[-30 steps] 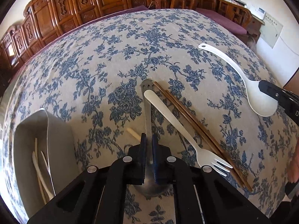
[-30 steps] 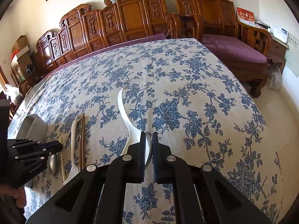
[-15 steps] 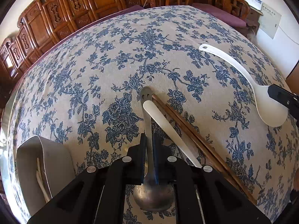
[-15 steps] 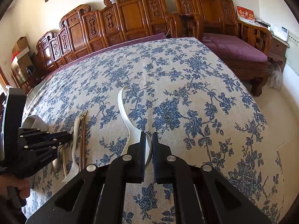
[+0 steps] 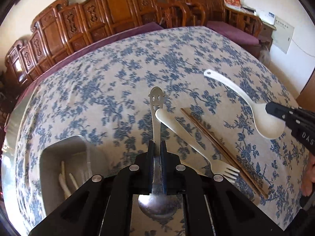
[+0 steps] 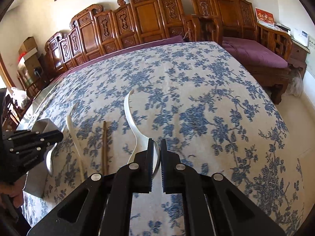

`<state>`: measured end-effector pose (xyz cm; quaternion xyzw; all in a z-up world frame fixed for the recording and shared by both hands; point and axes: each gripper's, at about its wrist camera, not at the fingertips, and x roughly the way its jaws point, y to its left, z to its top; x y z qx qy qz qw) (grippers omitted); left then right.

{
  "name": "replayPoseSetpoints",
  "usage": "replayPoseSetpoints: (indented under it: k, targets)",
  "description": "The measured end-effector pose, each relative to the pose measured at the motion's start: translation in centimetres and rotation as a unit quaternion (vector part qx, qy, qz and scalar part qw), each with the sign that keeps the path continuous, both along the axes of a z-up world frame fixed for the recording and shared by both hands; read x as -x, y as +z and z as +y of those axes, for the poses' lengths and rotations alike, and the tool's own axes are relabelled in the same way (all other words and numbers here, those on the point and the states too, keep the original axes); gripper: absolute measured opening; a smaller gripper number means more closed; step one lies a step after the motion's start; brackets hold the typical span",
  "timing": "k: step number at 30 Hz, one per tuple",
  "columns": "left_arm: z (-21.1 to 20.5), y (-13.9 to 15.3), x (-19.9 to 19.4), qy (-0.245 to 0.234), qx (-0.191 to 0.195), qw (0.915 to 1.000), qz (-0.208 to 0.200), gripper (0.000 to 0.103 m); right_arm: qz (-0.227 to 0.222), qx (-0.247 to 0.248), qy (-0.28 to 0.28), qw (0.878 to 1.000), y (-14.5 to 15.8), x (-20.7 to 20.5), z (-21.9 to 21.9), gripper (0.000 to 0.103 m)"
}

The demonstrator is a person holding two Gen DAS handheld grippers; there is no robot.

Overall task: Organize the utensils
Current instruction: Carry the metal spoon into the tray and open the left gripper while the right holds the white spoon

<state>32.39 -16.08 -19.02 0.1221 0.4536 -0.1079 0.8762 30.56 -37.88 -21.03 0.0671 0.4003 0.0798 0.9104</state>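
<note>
Floral-clothed table [image 5: 118, 90] bearing grey organizer [image 5: 51, 157], white fork [image 5: 189, 137], chopsticks [image 5: 220, 147].

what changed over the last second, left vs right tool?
The left tool, already shut on the metal spoon, lifted it off the tablecloth and clear of the white fork. Unchanged: right tool clamped on the white rice spoon, fork and chopsticks lying in place, grey organizer tray where it was.

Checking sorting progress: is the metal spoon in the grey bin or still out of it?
Out. The metal spoon is clamped in the left tool, its handle pointing over the tablecloth; the grey bin sits to its left.
</note>
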Motion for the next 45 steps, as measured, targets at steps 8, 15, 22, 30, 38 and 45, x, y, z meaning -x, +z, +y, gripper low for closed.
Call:
replayPoseSetpoints:
  k: [8, 15, 22, 30, 38, 45]
  targets:
    - [2.8, 2.6, -0.1, 0.023, 0.021, 0.9991, -0.029, 0.005, -0.010, 0.008, 0.018, 1.000, 0.8, 0.7, 2.3, 0.008]
    - [3.0, 5.5, 1.1, 0.009, 0.032, 0.9980, -0.054, 0.005, -0.019, 0.011, 0.030, 0.999, 1.4, 1.4, 3.7, 0.008]
    - [5.1, 7.3, 3.2, 0.008, 0.039, 0.9972, -0.064, 0.005, -0.036, -0.001, 0.046, 0.998, 2.9, 2.8, 5.5, 0.008]
    - [9.4, 6.8, 5.8, 0.026, 0.043, 0.9970, -0.060, 0.005, -0.055, -0.003, 0.075, 0.996, 4.4, 4.6, 9.3, 0.008]
    - [13.5, 4.3, 7.3, 0.056, 0.061, 0.9955, -0.047, 0.001, -0.055, 0.006, 0.095, 0.994, 4.4, 6.1, 12.5, 0.008]
    - [15.5, 2.3, 6.9, 0.069, 0.087, 0.9933, -0.030, 0.001, -0.046, 0.020, 0.107, 0.993, 3.6, 6.4, 14.2, 0.008]
